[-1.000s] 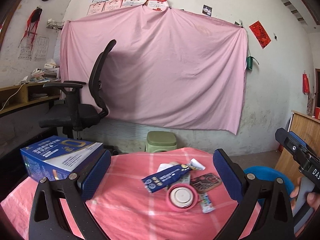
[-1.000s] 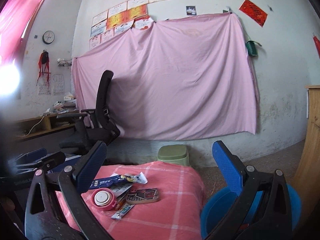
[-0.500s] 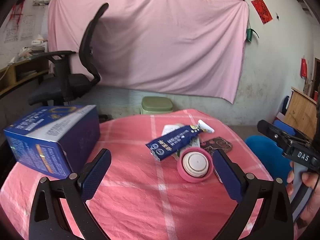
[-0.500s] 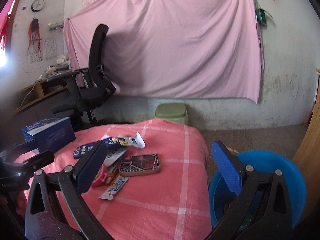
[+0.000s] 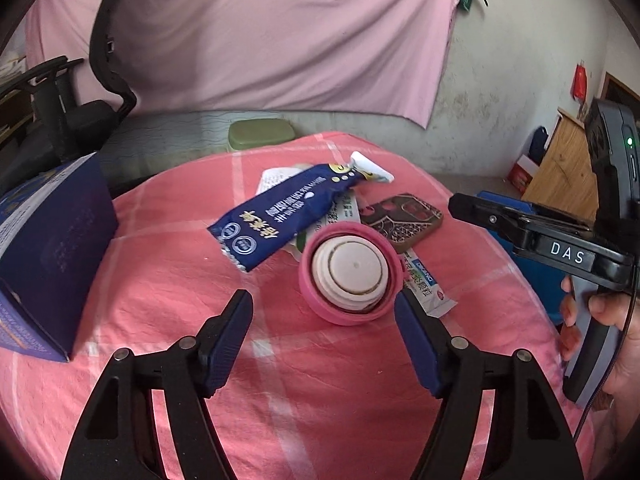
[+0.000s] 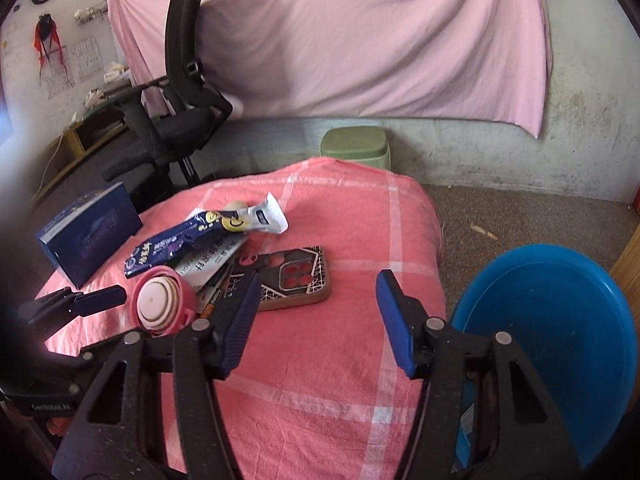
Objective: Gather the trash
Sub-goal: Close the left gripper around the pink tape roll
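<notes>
A pile of trash lies on the pink checked tablecloth (image 5: pixel 168 288): a pink and white round lid (image 5: pixel 351 276), a dark blue snack wrapper (image 5: pixel 280 216), a patterned phone case (image 5: pixel 404 220) and paper sachets (image 5: pixel 424 280). My left gripper (image 5: pixel 324 320) is open, just in front of the pink lid. My right gripper (image 6: pixel 316 316) is open above the cloth, just right of the phone case (image 6: pixel 296 280). The lid (image 6: pixel 158 304) and wrapper (image 6: pixel 176 244) also show in the right wrist view. A blue tub (image 6: pixel 556 340) stands low beside the table on the right.
A blue cardboard box (image 5: pixel 44 248) stands on the table's left. A black office chair (image 6: pixel 172 120) and a green stool (image 6: pixel 356 144) are behind the table. A pink sheet (image 5: pixel 248 32) hangs on the wall. A wooden cabinet (image 5: pixel 560 168) is at right.
Both grippers have tilted down and moved in toward the trash pile. The left gripper has closed in on the pink lid; the right has come over the table near the phone case.
</notes>
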